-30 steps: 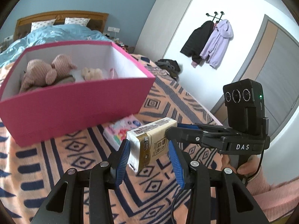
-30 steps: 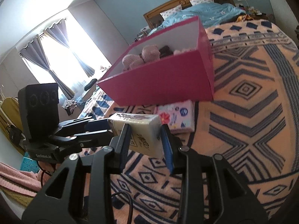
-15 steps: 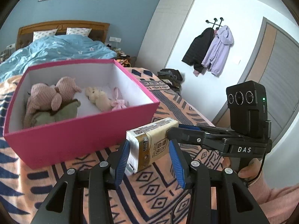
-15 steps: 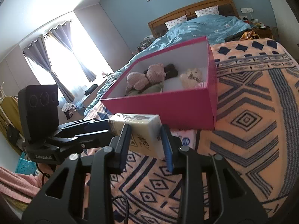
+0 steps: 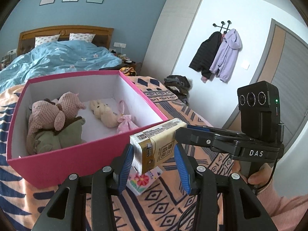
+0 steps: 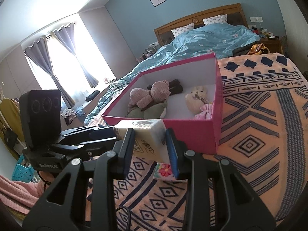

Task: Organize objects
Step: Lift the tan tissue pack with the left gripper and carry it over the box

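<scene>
Pink card box [image 5: 57, 163], open-topped, white inside, stiff flat walls with sharp corners; it sits on the blanket [image 6: 250, 144] and is the landmark for all below.

Tissue pack [image 5: 156, 146], soft film-wrapped brick, gold and cream print, slightly squashy. It hangs in the air just in front of the box's near wall, about level with the rim, not yet over the opening. Left gripper [image 5: 154, 165] pinches one end between blue ribbed pads; right gripper [image 6: 150, 146] pinches the other end, so both hold the same pack.

Second pack [image 5: 142, 181], flower-printed, lies flat on the blanket below the held one, against the box's near wall.

Inside the box: knitted pink plush [image 5: 52, 113] over an olive cloth at the left end, cream fuzzy bear [image 5: 104, 113] and small pink pouch [image 5: 125, 121] toward the right.

Blanket: woven, orange with navy diamonds, soft and uneven.

Risks, as judged: the pack's bottom edge may catch the near rim and shove or tip the light box on the soft blanket; unequal motion of the two hands may twist the slippery wrap out of one grip; uneven release may drop it short, onto the flowered pack.
</scene>
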